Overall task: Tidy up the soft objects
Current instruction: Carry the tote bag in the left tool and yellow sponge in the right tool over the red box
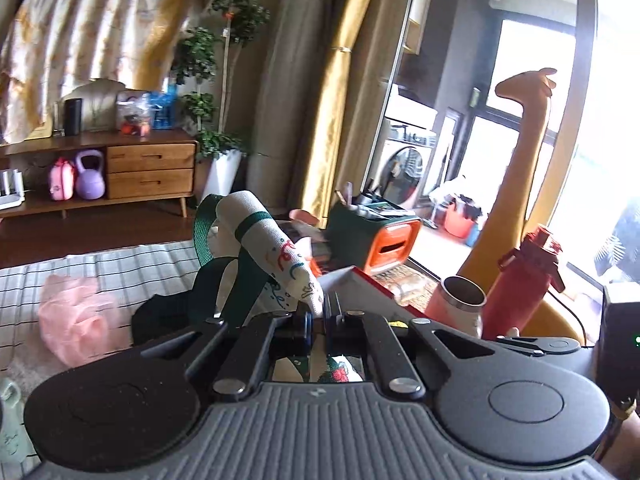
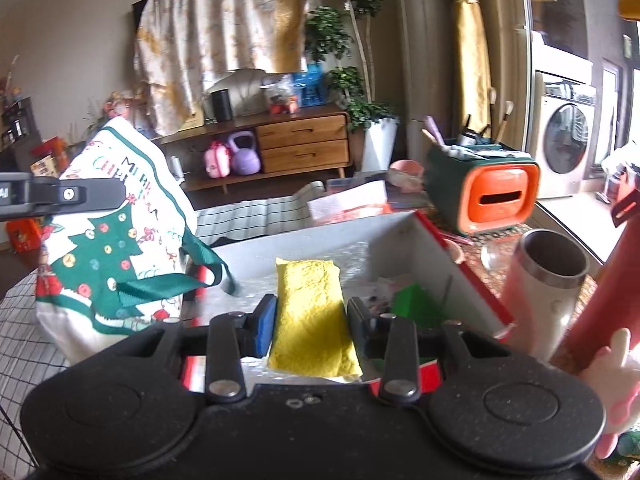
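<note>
Room: living room, wooden sideboard (image 2: 300, 148), draped curtain behind.
Surface: checked cloth (image 1: 100, 264).
Left tool (image 1: 320, 312): clenched on the Christmas tote bag (image 2: 116, 248), lifting it by its rim.
Right tool (image 2: 312, 316): grasping a yellow sponge cloth (image 2: 312, 316) over the open box (image 2: 340, 236).
Nearby: pink mesh puff (image 1: 76, 320) on the cloth.

The white Christmas tote bag (image 2: 116, 240) at the near left of the right wrist view carries "MERRY CHRISTMAS" in green and red letters above a decorated green tree, partly lost in folds. Nothing else there, nor in the left wrist view, can be read.
</note>
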The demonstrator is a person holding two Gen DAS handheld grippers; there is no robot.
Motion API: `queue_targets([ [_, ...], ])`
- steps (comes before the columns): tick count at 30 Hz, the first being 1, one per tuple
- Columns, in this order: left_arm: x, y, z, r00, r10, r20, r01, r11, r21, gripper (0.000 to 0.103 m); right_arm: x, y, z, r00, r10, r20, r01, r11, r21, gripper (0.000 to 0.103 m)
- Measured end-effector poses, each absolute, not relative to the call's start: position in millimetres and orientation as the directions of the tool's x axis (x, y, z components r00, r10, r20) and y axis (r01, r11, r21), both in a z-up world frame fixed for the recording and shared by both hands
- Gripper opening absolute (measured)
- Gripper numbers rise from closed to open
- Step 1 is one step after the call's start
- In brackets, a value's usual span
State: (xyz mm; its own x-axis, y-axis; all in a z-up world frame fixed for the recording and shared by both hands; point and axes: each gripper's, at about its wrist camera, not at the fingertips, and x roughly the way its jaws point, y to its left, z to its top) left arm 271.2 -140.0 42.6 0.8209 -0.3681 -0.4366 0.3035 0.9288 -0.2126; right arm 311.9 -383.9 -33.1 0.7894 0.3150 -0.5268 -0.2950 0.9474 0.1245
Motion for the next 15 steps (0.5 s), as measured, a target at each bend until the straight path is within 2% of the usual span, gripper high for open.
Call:
queue_targets([
  [15,341,-186,-1,0.733,-0.434,-0.524,0.317,0.899,-0.301,0.006,365,-424,-56,0.795,0.238,-0.558,-0.181,0.971,0.155,0.037],
])
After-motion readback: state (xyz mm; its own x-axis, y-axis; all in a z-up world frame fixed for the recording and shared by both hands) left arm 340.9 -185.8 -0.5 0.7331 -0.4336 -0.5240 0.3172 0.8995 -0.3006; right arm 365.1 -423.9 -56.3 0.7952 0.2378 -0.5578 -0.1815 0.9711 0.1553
